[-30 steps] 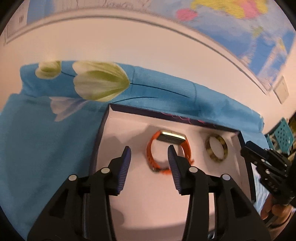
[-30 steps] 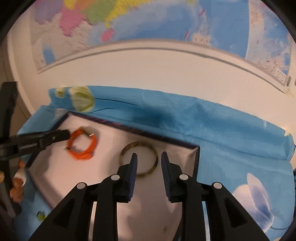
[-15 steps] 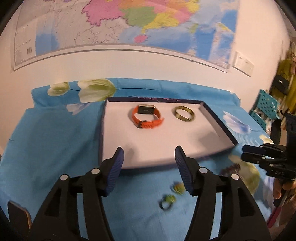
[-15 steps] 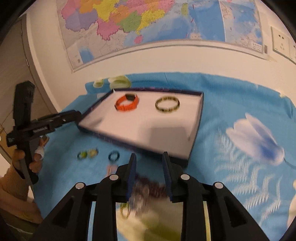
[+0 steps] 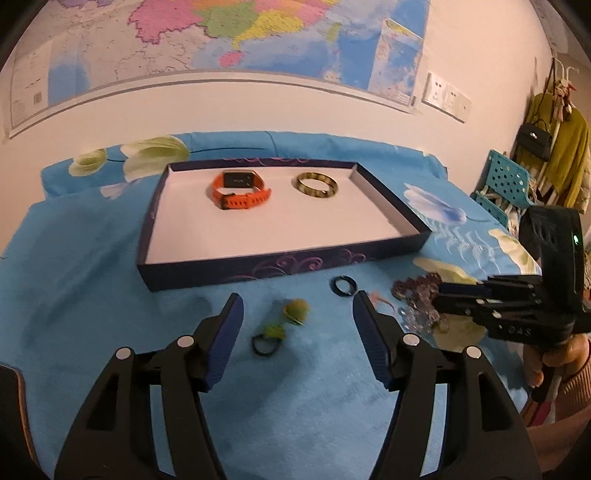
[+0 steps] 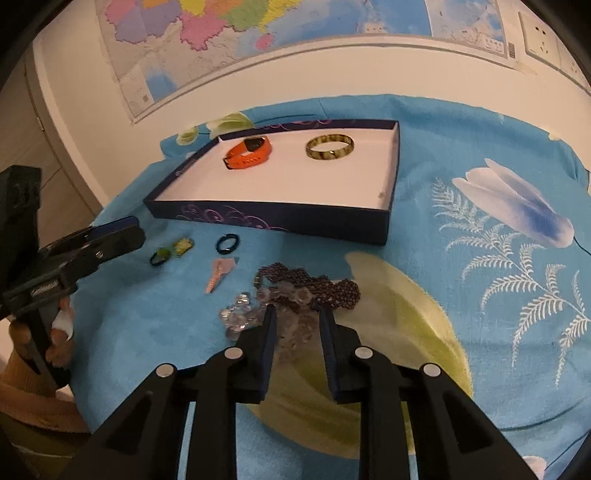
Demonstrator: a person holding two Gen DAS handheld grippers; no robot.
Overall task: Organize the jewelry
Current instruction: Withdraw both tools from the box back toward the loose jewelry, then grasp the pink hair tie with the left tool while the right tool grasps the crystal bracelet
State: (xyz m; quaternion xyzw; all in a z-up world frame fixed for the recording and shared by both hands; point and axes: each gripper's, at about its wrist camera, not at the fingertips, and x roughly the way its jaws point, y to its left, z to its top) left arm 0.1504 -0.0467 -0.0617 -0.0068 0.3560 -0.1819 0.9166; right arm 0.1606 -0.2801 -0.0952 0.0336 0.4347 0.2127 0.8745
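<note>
Left tongs opening; right tongs seemingly narrowing.

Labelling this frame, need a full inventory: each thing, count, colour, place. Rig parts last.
tray: 1, dark blue with white floor, on the cloth by the wall
watch: 1, orange strap, in the tray, left
bangle: 1, olive-brown, in the tray, right of the watch
green rings: 2, green-yellow, on the cloth before the tray
dark ring: 1, dark blue, right of the green rings
pink piece: 1, pink, below the dark ring
bead strands: tangled heap, dark purple and clear, count unclear
cloth: 1, blue, floral
map: 1, multicoloured, on the wall
left gripper: open, over the green rings
right gripper: jaws narrow, just been closing, at the beads; grip unclear
</note>
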